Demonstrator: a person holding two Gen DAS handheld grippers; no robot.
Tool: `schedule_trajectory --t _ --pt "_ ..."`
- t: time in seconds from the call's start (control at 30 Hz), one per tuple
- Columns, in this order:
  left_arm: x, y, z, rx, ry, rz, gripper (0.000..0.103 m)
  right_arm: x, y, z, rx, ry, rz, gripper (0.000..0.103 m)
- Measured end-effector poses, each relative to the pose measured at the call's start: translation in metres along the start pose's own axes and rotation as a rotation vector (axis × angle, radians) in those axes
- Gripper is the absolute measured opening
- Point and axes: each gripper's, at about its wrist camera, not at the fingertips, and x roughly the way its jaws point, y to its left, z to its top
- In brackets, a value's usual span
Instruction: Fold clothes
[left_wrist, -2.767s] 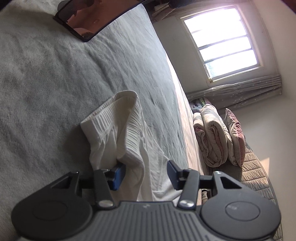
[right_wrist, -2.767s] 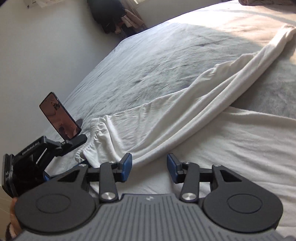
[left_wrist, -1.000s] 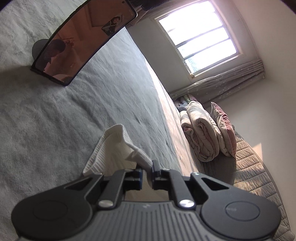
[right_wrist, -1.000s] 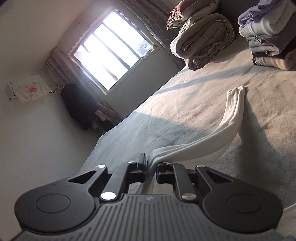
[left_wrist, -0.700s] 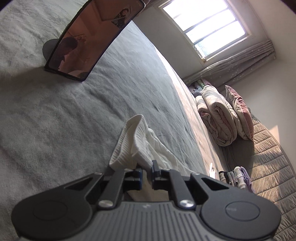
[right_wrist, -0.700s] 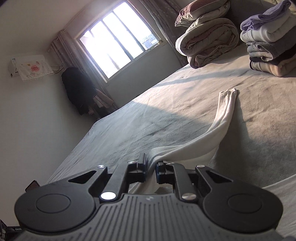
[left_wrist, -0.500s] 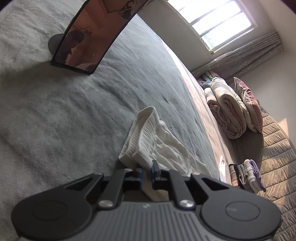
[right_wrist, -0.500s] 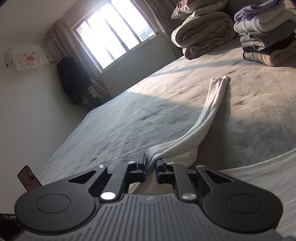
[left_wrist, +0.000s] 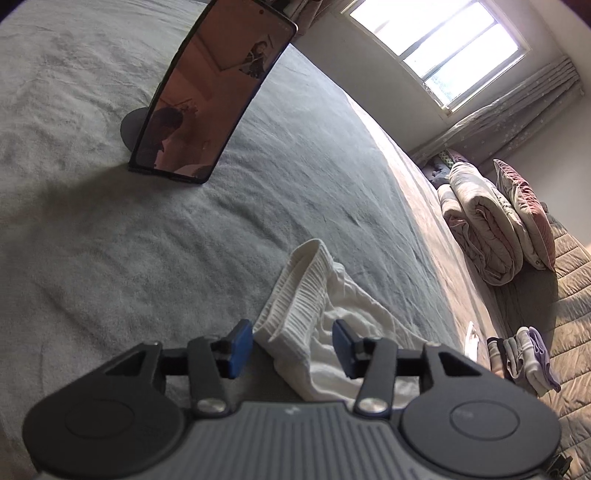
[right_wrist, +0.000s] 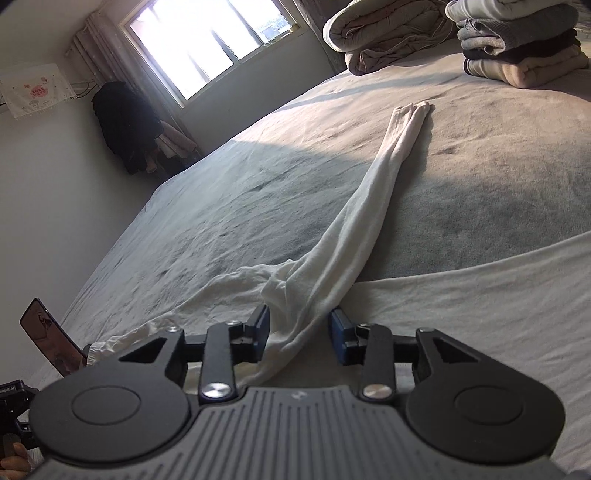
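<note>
On the grey bed (left_wrist: 110, 258) lie the white trousers (right_wrist: 354, 236), stretched long, one leg running off toward the stacked clothes (right_wrist: 524, 48) at the far end, its cuff in the sun. Left tongs (left_wrist: 291, 349) have just been opening: blue pads apart, the ribbed waistband (left_wrist: 295, 295) lying between them, with the left pad just beside its edge and no squeeze on the cloth. Right tongs (right_wrist: 298, 334) have just been opening as well, and the bunched upper leg runs between its pads, loose, resting on the bed. Neither pair has hold of anything. A phone (left_wrist: 214, 92) stands propped on its stand beyond the waistband, well apart from it. Rolled quilts (left_wrist: 480, 236) sit at the bed's far side under the bright window (left_wrist: 436, 48). A fingertip shows at the bottom left corner of the right view.
</note>
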Motion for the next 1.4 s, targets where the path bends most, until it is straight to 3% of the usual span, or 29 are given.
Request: schedule_trajectory --t 0.2,0.57,0.73,0.87,1.07,1.4 --pt "-0.001 -0.027 -0.004 0.039 -0.012 -0.056 0.056 -0.016 -0.014 0.023 0.044 0.070 -0.012 0.047" --pt "0.049 -0.105 -0.041 0.240 0.129 -0.114 0.059 -0.016 -0.040 0.063 0.263 0.162 -0.100 0.047" --pt "0.075 -0.137 -0.062 0.312 0.181 -0.151 0.059 -0.005 -0.068 0.073 0.403 0.128 -0.075 0.048" --pt "0.093 -0.165 -0.083 0.398 0.201 -0.232 0.059 0.009 -0.076 0.082 0.488 0.101 -0.017 0.047" --pt "0.117 -0.197 -0.113 0.540 0.246 -0.297 0.058 0.031 -0.059 0.095 0.427 0.063 0.069 0.040" --pt "0.143 -0.211 -0.134 0.616 0.323 -0.364 0.045 0.050 -0.066 0.096 0.362 0.095 -0.004 0.031"
